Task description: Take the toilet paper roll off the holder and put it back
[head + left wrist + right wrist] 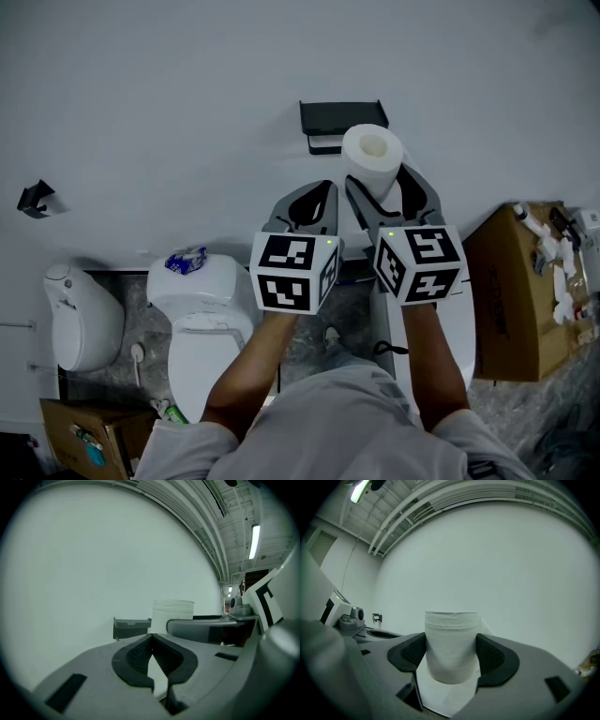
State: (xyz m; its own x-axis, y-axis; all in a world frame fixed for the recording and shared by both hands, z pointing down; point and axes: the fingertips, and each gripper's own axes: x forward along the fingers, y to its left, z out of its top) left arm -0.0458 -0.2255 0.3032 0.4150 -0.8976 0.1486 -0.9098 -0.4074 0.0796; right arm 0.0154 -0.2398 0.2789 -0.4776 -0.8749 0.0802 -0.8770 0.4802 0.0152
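The white toilet paper roll point(372, 155) point(452, 644) stands upright with its hollow core facing up, off the black wall holder point(342, 117) and just in front of it. My right gripper point(378, 178) point(452, 652) is shut on the roll, one pad pressing on each side. My left gripper point(319, 187) point(151, 638) hangs just left of it, shut with nothing between its tips. In the left gripper view the holder point(131, 626) juts from the wall, and the roll point(172, 613) shows to its right, above the right gripper's jaw.
A white toilet point(202, 309) with a blue packet on its tank stands below left, a white bin point(80, 319) beside it. A cardboard box point(516, 291) of supplies sits at the right. A black hook point(36, 199) is on the wall far left.
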